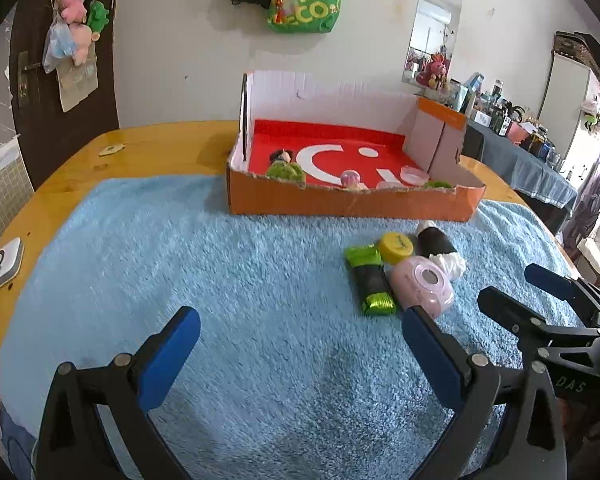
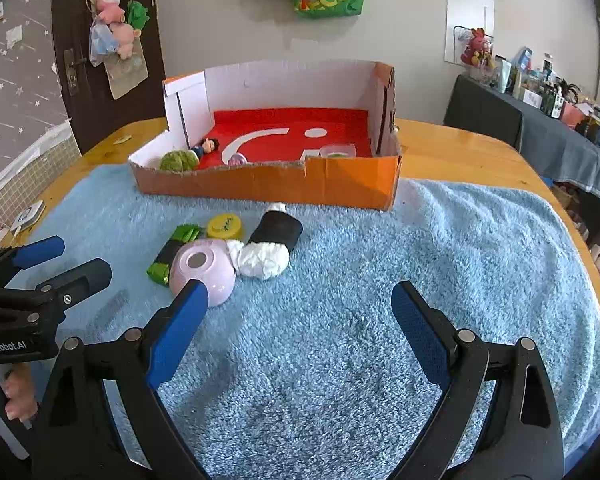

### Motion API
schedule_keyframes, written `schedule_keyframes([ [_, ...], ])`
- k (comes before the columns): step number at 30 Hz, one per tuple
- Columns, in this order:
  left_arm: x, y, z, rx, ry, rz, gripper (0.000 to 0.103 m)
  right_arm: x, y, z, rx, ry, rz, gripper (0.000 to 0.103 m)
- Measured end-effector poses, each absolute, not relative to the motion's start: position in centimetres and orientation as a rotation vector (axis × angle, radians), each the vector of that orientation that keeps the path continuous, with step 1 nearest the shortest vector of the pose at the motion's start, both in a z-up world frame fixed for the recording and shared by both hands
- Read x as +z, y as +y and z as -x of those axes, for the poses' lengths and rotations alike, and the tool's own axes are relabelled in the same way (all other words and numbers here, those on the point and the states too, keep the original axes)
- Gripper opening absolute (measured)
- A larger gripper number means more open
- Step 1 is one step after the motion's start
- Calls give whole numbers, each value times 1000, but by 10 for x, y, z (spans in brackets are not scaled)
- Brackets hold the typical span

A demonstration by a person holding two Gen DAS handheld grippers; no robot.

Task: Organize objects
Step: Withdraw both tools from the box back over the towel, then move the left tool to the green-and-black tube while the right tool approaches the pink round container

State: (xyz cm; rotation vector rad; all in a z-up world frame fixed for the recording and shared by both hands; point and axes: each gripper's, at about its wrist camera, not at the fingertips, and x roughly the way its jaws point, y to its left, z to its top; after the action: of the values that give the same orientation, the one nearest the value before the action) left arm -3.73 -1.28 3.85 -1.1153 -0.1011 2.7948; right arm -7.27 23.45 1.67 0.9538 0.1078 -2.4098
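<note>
Both tools stood wide apart and empty above the fluffy light-blue towel [image 1: 180, 248] that covered the wooden surface [image 1: 148, 144]; the left tool [image 1: 300, 332] hung just before the cluster of loose things, and the right tool [image 2: 300, 300] hung beside it, with nothing between the fingers of either.

The landmark was the shallow orange cardboard box with a red floor [image 2: 340, 186]; inside it already lay a green fuzzy ball [image 2: 177, 160], a small dark-haired doll [image 2: 208, 146], a little pink sphere [image 2: 236, 159] and a clear round lid [image 2: 338, 150]; just in front of its near wall, on the towel, remained a pale pink egg-shaped plastic case [image 2: 204, 270], a green-and-black foil-wrapped bar [image 1: 370, 280], a yellow round cap [image 1: 396, 246], a crumpled white tissue wad [image 2: 262, 260] and a black tube with a white cap [image 2: 278, 228], all touching or nearly touching.

The task seemed partly done, with the step in hand being the pick of the next piece; the pink case lay nearest both tools, so the next move would call for lowering one tool over it, spanning its rounded, probably slippery shell without nudging the neighbours, then clamping.
</note>
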Motion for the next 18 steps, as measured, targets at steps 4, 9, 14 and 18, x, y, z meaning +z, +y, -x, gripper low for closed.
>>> schedule_keyframes([
  [4, 37, -12, 38, 2790, -93, 1122, 103, 12, 232, 73, -2398, 113, -973, 94],
  [9, 33, -11, 43, 2788, -83, 1156, 103, 9, 231, 76, -2398, 122, -987, 94],
  [14, 25, -10, 50, 2759, -83, 1197, 103, 6, 231, 82, -2387, 109, -1015, 94],
  [18, 19, -5, 58, 2729, -68, 1229, 103, 4, 232, 87, -2376, 91, -1030, 94],
])
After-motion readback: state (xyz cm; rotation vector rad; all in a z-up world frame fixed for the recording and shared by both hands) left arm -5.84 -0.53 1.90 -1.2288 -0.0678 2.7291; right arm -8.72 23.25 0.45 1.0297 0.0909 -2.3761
